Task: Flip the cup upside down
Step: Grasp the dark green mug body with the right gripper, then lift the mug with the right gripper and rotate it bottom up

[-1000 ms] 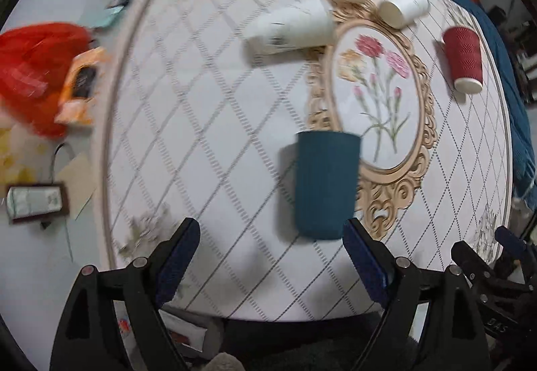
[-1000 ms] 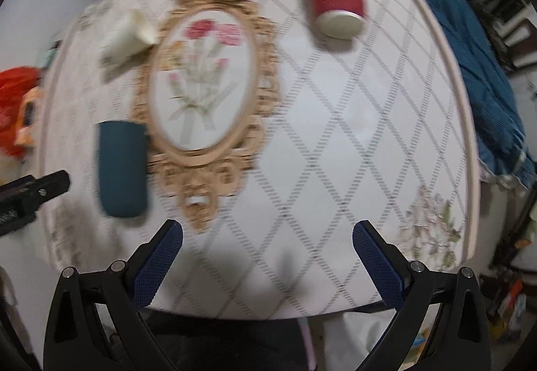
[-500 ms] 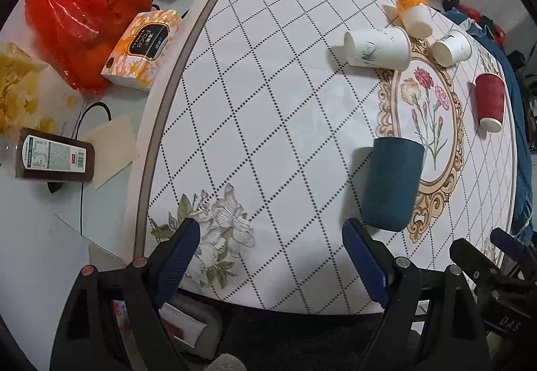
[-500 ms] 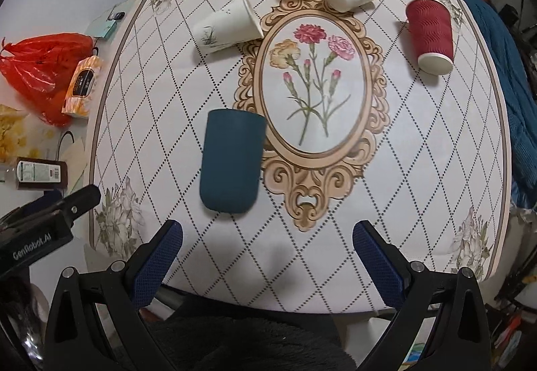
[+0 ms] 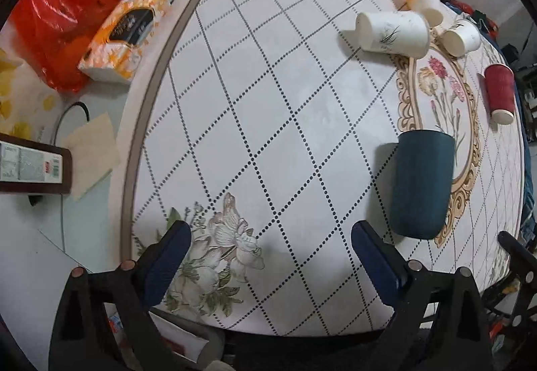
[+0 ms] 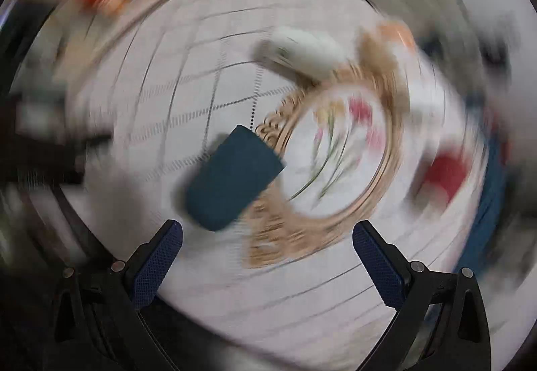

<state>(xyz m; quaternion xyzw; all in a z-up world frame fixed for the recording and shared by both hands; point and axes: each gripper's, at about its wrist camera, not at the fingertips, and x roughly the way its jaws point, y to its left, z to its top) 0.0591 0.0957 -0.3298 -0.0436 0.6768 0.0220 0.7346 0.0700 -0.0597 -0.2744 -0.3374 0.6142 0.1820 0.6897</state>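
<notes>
Approaching: the right gripper (image 6: 267,246) looks to be swinging toward the teal cup (image 6: 231,181); its whole view is smeared in a rotary blur, so a wrist roll is a fair judgement, likely to line the jaws across the cup's body.
Right jaws: spread wide, nothing between them; the cup sits ahead of them and closer to the left finger than the right, apart from both.
Left jaws: the left gripper (image 5: 271,251) is also wide open and empty, hanging over the near edge of the counter (image 5: 295,109); the teal cup (image 5: 421,183) lies ahead and outside the right finger, not between the jaws.
Cup pose: on its side on the counter, rounded closed end toward the jaws, rim pointing away and resting over the gold scroll border of the flower print. Lying down, it offers its flanks to a sideways pinch.
Step in hand: pre-grasp; the flip itself is not begun.
Other cups: beyond the jaws, well apart from the teal one, a white paper cup (image 5: 392,32), an orange-banded cup (image 5: 421,0), a smaller white cup (image 5: 461,37) and a red ribbed cup (image 5: 500,92) all lie tipped over.
Off-counter clutter: beyond the left finger, a red plastic bag (image 5: 63,21) and a tissue pack (image 5: 126,37).
Risk: a round cup on its side may roll if nudged by one finger first.
</notes>
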